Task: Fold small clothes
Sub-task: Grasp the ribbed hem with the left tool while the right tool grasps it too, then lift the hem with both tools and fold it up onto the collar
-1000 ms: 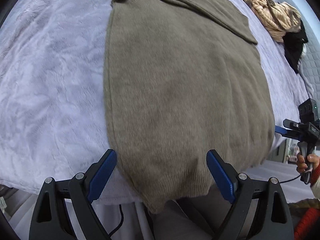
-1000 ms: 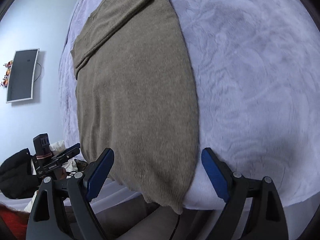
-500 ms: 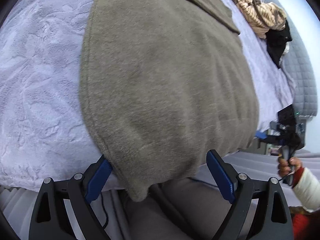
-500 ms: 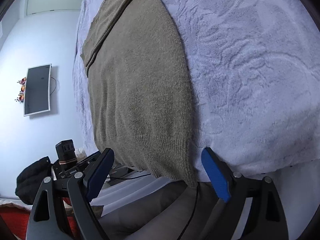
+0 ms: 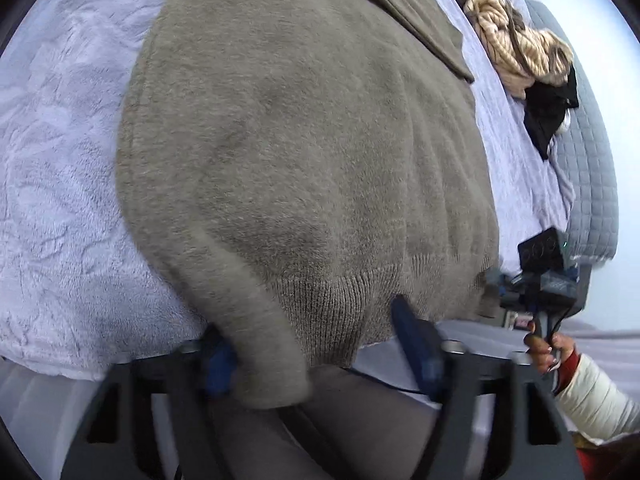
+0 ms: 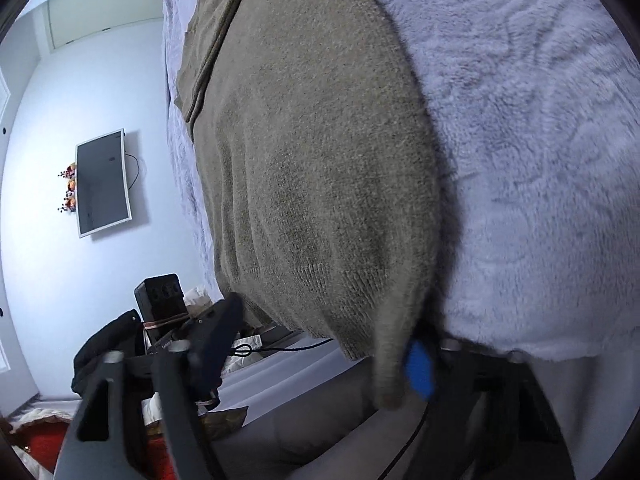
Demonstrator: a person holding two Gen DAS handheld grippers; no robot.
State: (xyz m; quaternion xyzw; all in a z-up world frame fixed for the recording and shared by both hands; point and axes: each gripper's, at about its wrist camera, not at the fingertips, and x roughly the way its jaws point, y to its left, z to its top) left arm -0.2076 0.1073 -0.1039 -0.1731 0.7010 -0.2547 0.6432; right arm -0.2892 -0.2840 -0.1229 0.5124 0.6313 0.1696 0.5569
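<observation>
Only the right wrist view shows the wall-mounted TV; the left shows piled clothes beyond. The olive knit sweater lies flat on the bed ahead of both; the left gripper and right gripper, jaws just closing, straddle its hem corners, grip unclear.

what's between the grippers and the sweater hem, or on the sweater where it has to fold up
Nothing visible. Both lower corners of the brown sweater already hang between the fingers of each gripper, and its top is bare. The pile of clothes lies off to the side.
</observation>
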